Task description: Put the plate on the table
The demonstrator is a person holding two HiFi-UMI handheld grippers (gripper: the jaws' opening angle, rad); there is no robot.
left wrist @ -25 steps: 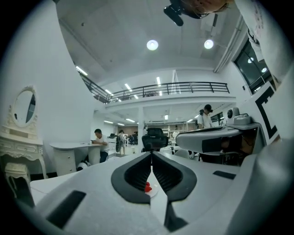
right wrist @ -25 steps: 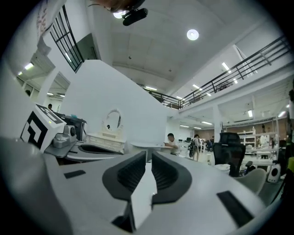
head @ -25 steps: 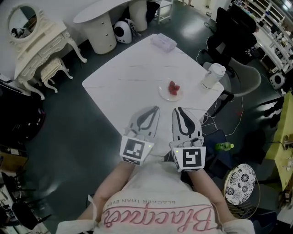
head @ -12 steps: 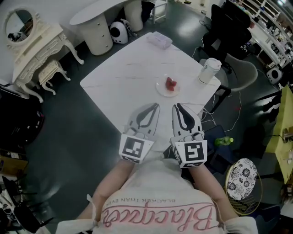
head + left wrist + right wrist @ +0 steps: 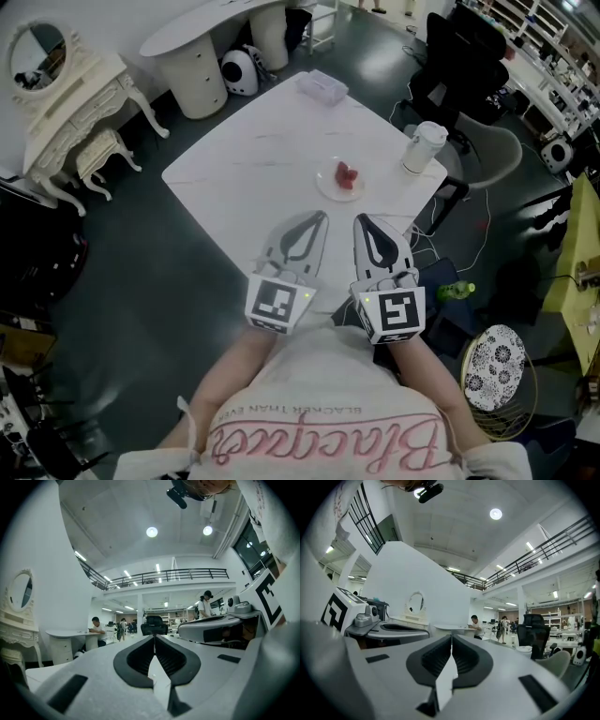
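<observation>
A small clear plate point(image 5: 340, 184) with red fruit on it rests on the white table point(image 5: 244, 178), right of the middle. My left gripper point(image 5: 321, 217) and right gripper point(image 5: 360, 221) hover side by side over the table's near corner, a short way short of the plate. Both are shut with nothing between the jaws. In the left gripper view the left gripper point(image 5: 154, 637) has its jaws meeting along a thin line. The right gripper point(image 5: 451, 637) in its own view shows the same. Both point level across the room, so neither gripper view shows the plate.
A white jug point(image 5: 423, 147) stands near the table's right corner and a clear box point(image 5: 322, 87) at its far corner. A grey chair point(image 5: 492, 150) sits right of the table. A cream dressing table point(image 5: 66, 89) and a curved white desk point(image 5: 202, 42) stand beyond.
The table and plate have drifted slightly up and left in the head view as the head moved. Both grippers keep their places side by side.
</observation>
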